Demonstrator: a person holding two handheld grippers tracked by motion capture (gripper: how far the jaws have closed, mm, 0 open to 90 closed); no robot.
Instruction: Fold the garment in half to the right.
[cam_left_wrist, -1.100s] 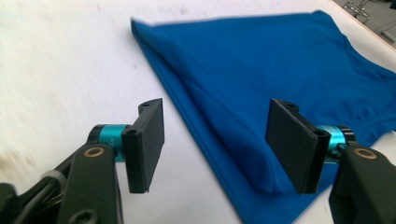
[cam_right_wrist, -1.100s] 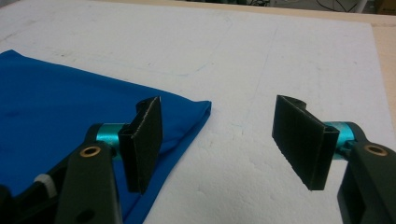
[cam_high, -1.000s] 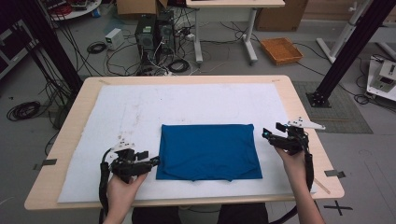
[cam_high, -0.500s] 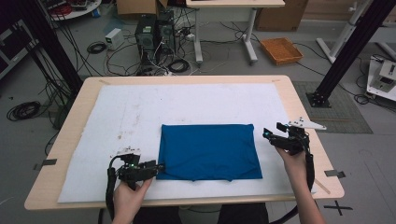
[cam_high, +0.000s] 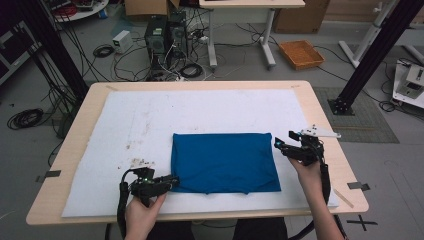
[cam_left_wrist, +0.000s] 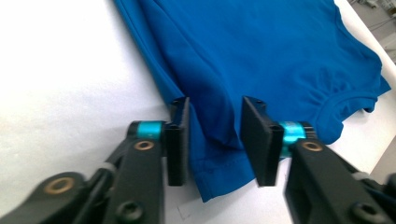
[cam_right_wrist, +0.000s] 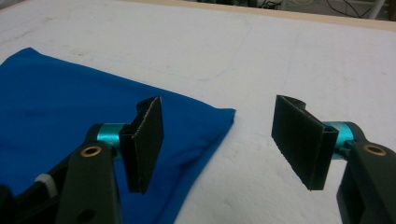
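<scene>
a folded blue garment (cam_high: 225, 162) lies flat on the white mat (cam_high: 150, 115) covering the wooden table (cam_high: 325, 120). the left gripper (cam_high: 167, 182) sits at its near left corner; the right gripper (cam_high: 281, 146) hovers by its far right corner.

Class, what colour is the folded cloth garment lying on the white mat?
The folded cloth garment is plain deep blue, without pattern; the left gripper view shows it best.

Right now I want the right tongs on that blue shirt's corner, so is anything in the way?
Nothing visible is. The right tongs hang open just off the folded blue shirt, whose near corner lies flat on the bare white mat. The left tongs straddle the opposite corner, their jaws just closing.
</scene>
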